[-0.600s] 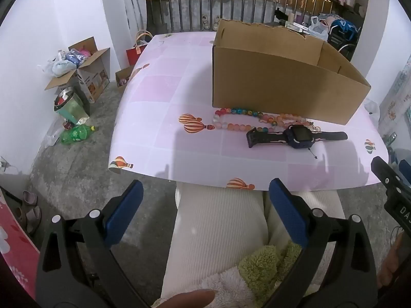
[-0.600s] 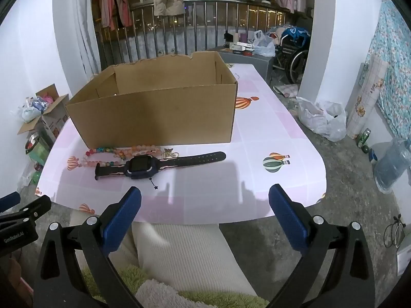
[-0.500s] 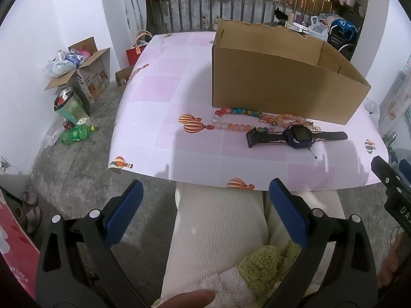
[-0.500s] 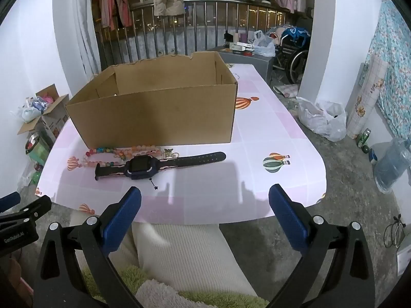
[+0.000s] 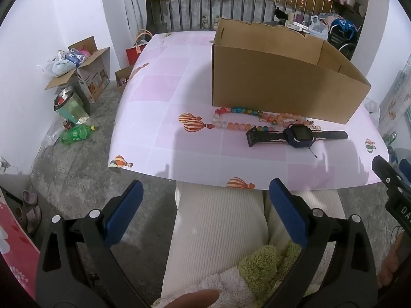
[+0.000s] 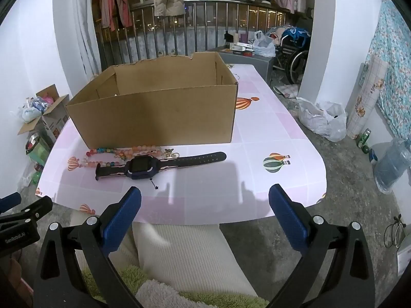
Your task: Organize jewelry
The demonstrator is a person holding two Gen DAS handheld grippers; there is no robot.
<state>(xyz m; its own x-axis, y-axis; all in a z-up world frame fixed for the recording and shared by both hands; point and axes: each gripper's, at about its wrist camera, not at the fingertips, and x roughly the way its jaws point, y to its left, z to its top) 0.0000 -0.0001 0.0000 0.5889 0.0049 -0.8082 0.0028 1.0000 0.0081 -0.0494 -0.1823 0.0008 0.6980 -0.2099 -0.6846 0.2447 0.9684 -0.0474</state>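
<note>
Smartwatch (image 6: 140, 166) flat on table (image 6: 269, 128), strap lengthwise along cardboard box (image 6: 154, 118) front, touching bead necklace (image 5: 239, 118); left gripper (image 5: 205, 211) and right gripper (image 6: 205, 211) spread wide, empty.

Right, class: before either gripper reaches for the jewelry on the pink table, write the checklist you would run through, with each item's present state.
1. Left gripper open and holding nothing: ok.
2. Right gripper open and holding nothing: ok.
3. Brown cardboard box open on top, ready to receive: ok.
4. Box already free of other items: cannot tell, its floor is hidden.
5. Dark blue wristwatch lying flat on the pink balloon-print table, unobstructed: ok.
6. Pink and multicoloured bead strand clear of the watch: not ok, the strap crosses it.
</note>
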